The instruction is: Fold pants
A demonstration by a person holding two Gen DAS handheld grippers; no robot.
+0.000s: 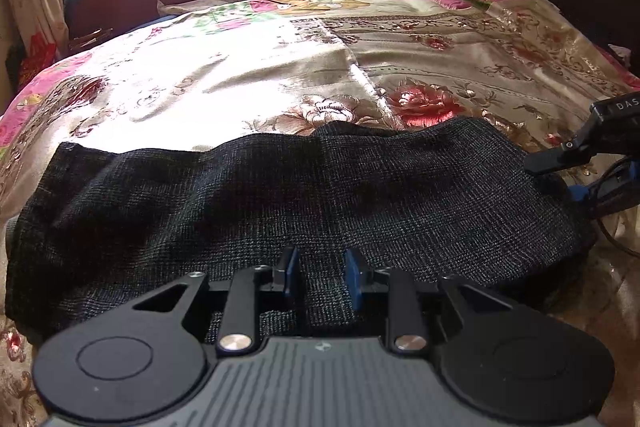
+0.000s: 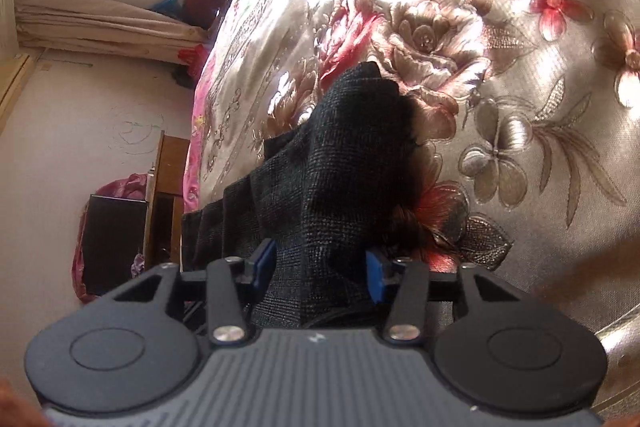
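Nearest the left wrist camera, the left tongs sit low over the dark checked pants; fabric lies between the blue pads, but whether they pinch it I cannot tell. At the garment's right end, the right tongs are clamped on a bunched fold of the pants. The trousers lie across the near edge of the bed, on a shiny floral bedspread, already doubled into one long band with both legs stacked. Folding it end to end seems left. The weave looks thick, soft and slightly rumpled.
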